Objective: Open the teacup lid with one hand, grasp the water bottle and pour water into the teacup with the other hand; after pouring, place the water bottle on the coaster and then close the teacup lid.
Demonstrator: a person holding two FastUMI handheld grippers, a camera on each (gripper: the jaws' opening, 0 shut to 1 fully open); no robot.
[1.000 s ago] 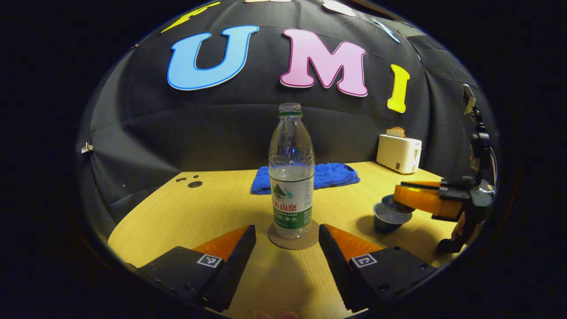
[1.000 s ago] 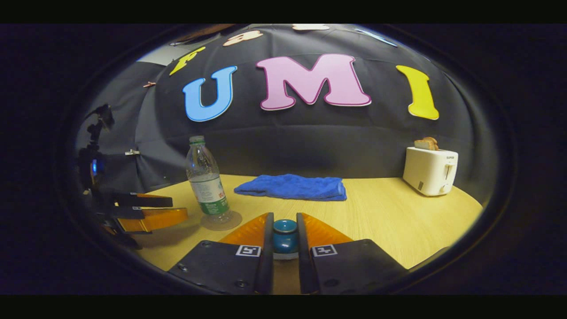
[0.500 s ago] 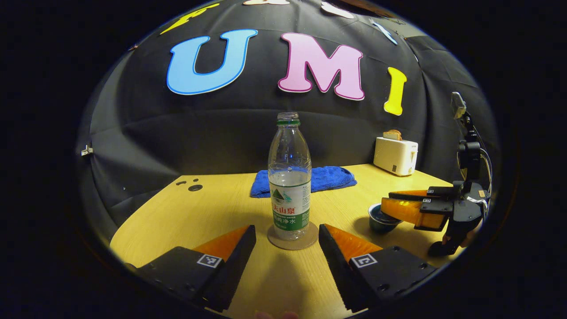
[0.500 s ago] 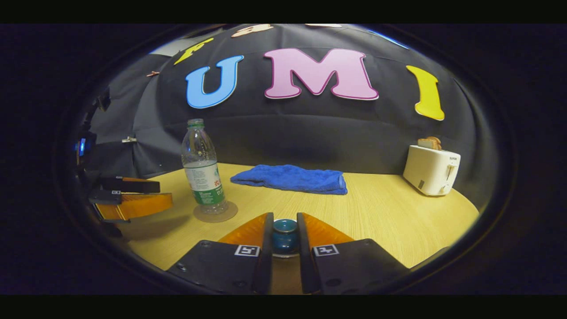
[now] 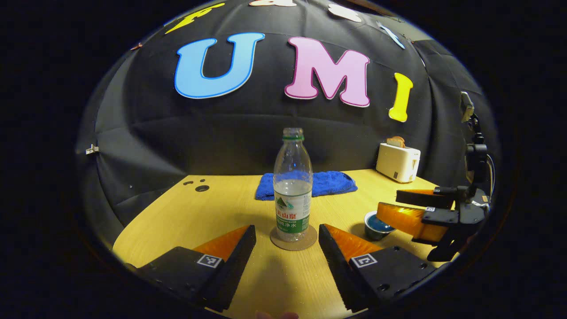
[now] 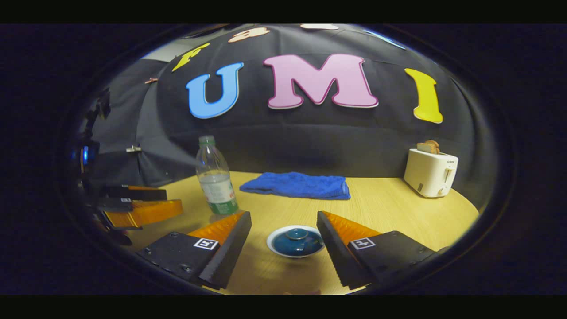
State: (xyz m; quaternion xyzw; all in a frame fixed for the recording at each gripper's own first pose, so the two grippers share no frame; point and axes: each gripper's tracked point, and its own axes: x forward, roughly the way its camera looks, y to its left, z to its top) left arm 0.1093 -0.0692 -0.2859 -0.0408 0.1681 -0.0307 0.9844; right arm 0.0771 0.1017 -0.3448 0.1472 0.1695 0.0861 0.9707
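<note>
Risk: both grippers (image 5: 287, 230) (image 6: 283, 223) gape wide, empty — a careless retreat could clip the lidded teacup (image 6: 295, 241) or topple the uncapped water bottle (image 5: 292, 186).

Clear bottle (image 5: 292, 186), uncapped, about half full, green label, stands upright on a round coaster (image 5: 293, 239). To its right sits a dark blue teacup (image 5: 375, 224) with its knobbed lid (image 6: 296, 241) on
</note>
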